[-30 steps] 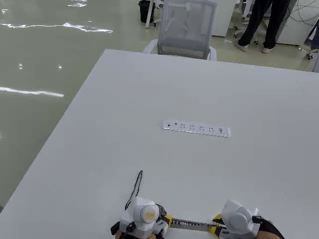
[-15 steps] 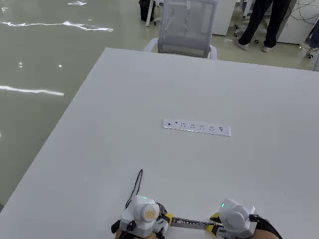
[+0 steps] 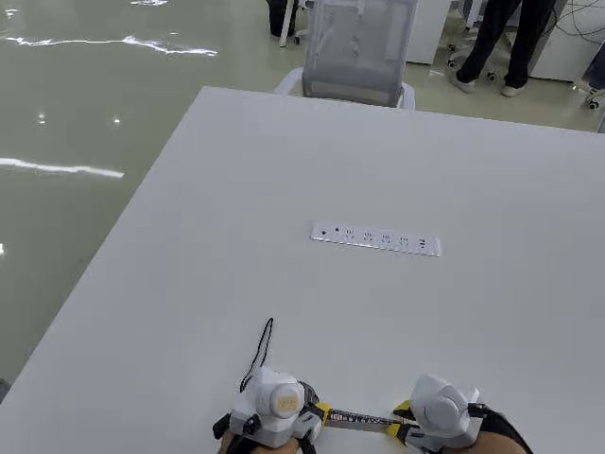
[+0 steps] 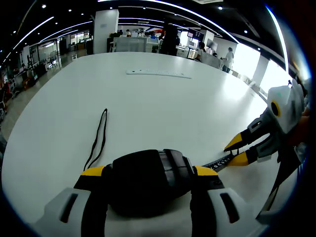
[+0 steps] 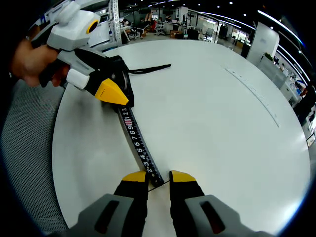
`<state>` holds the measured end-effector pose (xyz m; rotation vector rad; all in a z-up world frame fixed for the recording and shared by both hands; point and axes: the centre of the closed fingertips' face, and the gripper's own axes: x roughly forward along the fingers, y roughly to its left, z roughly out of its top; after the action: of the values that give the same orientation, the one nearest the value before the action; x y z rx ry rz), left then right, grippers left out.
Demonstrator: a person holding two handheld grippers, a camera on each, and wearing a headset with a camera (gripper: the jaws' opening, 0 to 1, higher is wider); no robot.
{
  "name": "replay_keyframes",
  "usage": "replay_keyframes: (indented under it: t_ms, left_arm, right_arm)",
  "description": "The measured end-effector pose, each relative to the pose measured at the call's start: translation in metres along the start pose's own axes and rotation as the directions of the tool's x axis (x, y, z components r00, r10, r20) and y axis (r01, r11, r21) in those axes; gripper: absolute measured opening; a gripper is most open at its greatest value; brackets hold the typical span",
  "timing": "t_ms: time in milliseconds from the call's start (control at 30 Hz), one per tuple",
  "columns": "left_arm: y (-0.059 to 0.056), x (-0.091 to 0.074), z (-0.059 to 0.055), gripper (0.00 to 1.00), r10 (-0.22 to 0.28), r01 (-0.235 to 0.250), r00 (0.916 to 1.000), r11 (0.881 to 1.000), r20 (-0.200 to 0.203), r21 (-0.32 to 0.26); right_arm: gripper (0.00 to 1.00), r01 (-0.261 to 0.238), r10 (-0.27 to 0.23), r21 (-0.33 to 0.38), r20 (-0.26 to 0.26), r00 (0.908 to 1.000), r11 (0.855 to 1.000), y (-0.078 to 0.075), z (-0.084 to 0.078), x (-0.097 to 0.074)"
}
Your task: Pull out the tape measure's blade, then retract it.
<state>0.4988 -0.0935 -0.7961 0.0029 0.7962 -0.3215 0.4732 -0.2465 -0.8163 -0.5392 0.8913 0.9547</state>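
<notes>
right gripper (image 5: 158, 180): jaws nearly together, with the end of the blade (image 5: 138, 143) between the yellow pads. It reads as pinched on the tip, but the contact itself is too small to confirm. From there the blade runs straight ahead along the jaw line, numbers up, low over the table (image 5: 222, 128), and ends at the black case (image 5: 120, 78). Only a short stretch is out.

left gripper (image 4: 148, 174): clamped across the case, one yellow pad on each side. The blade leaves the case toward the person's right. In the head view the axis lies left-right across the body, case on the left and tip on the right, both near the near table edge.

Relation that matters: the blade's long axis is the line joining the two grippers. My read is that left is the anchor and right has the moving end. More pull means right going directly away from the case along that line; retract means feeding back down the same line. A sideways or upward offset at the tip would likely kink the blade at the case mouth.

The strap (image 4: 96, 140) trails from the case away from the person, off the blade's line. The power strip (image 3: 376, 240) is well apart, mid-table.

Stage: blade partly out. I can't tell from this whether it's extending or returning.
</notes>
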Motion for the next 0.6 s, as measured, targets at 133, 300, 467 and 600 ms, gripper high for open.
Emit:
replay_keyframes:
  t_ms: [133,300,467,600]
  left_arm:
    - [-0.0002,-0.0003,0.0000,0.66,0.000,0.000,1.0000,1.000,0.000,0.000]
    - [-0.0004,-0.0007,0.0000,0.66,-0.001,0.001,1.0000,1.000,0.001,0.001]
    - [-0.0005,-0.0010,0.0003,0.66,0.000,0.000,1.0000,1.000,0.001,0.000]
    - [-0.0005,-0.0013,0.0003,0.66,0.000,0.000,1.0000,1.000,0.001,0.000]
  right_arm:
    - [0.16,-0.004,0.004,-0.005,0.001,1.0000,1.000,0.0033,0.0040,0.0006]
    - [0.16,-0.008,0.008,-0.008,0.003,1.0000,1.000,0.0044,0.0063,0.0045]
    - [0.16,-0.008,0.008,-0.021,-0.004,1.0000,1.000,0.0047,0.0067,0.0082]
    - [0.16,-0.006,0.006,-0.015,-0.005,1.0000,1.000,0.0049,0.0070,0.0057]
